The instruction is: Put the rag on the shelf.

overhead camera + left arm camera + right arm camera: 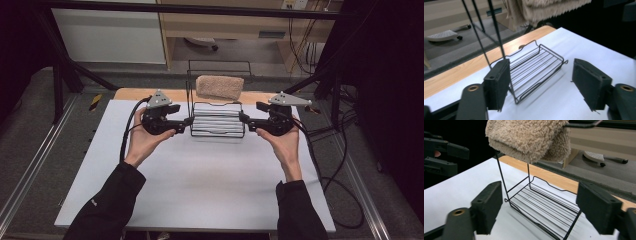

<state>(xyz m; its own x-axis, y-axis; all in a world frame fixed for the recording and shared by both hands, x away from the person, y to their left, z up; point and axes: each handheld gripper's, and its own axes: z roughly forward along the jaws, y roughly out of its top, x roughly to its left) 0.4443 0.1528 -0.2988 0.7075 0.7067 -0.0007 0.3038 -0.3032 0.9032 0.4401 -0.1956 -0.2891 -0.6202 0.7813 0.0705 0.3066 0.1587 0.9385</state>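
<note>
While your hands rest on the white tabletop (200, 185), your left gripper (189, 121) and right gripper (242, 117) sit at either end of the black wire rack (218, 120), jaws spread apart and clamping nothing. The rack's low shelf lies between them near the table's far wooden edge, and beyond, a folded beige fleece towel (219, 86) hangs over its top bar

Thin black wire rack (218, 120) of glossy metal, shaggy beige cloth (219, 86) draped over its top, matt white worktop (200, 180) beneath, matt black claw pads (499, 82).
</note>
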